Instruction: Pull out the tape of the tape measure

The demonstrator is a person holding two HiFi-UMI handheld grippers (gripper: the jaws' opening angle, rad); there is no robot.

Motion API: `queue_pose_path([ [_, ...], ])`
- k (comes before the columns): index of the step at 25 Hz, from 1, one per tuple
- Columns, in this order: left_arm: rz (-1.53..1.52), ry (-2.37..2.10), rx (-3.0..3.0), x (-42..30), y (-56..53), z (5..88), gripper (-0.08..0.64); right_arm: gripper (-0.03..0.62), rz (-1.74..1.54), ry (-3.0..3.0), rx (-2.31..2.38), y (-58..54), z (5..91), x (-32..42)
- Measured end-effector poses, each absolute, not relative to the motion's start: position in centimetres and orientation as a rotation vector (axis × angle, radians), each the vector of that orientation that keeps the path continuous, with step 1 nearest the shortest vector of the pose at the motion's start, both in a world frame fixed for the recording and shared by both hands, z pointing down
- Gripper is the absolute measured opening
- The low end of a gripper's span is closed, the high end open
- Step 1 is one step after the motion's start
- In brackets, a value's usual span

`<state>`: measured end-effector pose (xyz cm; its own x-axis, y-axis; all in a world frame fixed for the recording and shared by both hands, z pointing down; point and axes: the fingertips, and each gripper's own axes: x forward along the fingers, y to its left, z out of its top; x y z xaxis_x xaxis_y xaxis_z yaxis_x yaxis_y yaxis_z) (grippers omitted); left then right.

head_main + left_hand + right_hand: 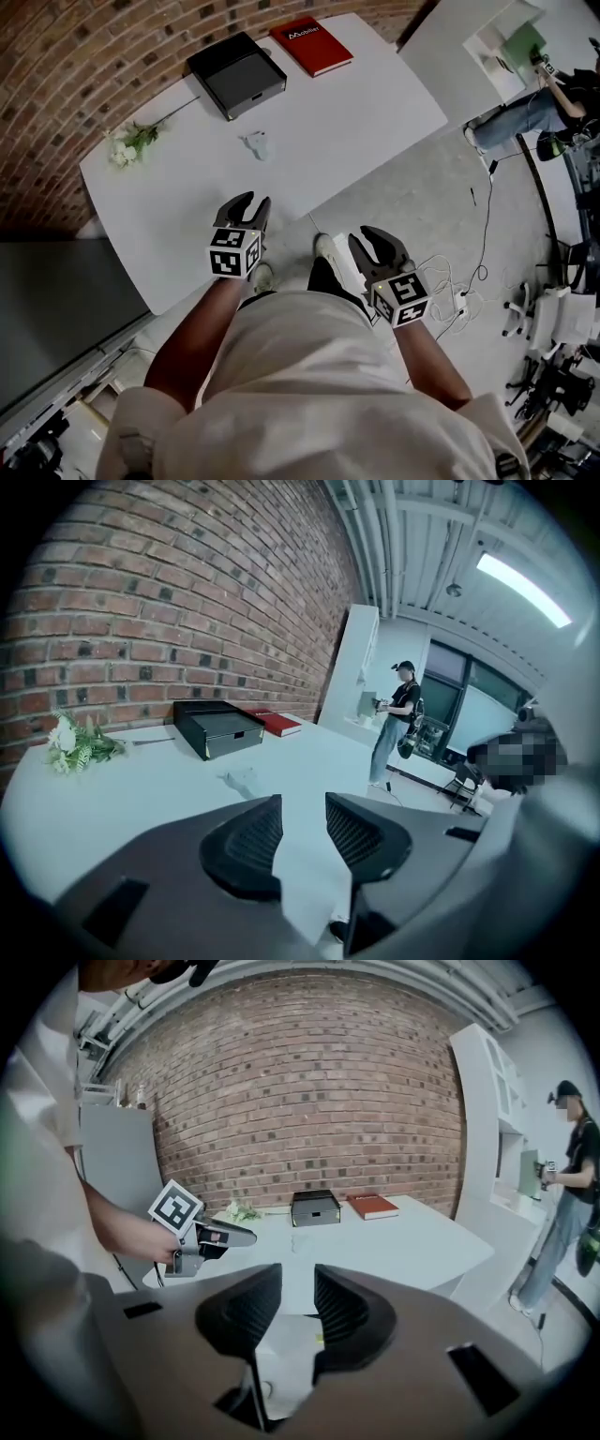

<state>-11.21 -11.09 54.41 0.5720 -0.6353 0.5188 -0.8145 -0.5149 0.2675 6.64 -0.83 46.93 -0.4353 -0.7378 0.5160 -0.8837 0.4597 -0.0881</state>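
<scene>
The tape measure [255, 142], a small pale grey thing, lies on the white table [356, 122] near its middle; it also shows in the left gripper view [242, 780] and faintly in the right gripper view [293, 1240]. My left gripper [255, 201] hovers over the table's near edge, well short of the tape measure, jaws apart with nothing between them [303, 803]. My right gripper [364, 236] is off the table's near corner, above the floor, also open and empty [298, 1274]. From the right gripper view the left gripper [202, 1237] is seen at the left.
A black box [236, 75] and a red book [310, 44] lie at the table's far side, with a sprig of white flowers [131, 143] at the left end. A brick wall stands behind. A person [398, 719] stands beyond the table. Cables [450, 281] lie on the floor.
</scene>
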Motion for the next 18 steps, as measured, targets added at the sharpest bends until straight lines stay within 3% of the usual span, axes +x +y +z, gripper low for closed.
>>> queue_pose_path([
  [18,0.626,-1.607,1.920,-8.8,-24.0,63.4,0.181,0.113,0.476,-2.355,1.152,-11.9,48.3,21.8],
])
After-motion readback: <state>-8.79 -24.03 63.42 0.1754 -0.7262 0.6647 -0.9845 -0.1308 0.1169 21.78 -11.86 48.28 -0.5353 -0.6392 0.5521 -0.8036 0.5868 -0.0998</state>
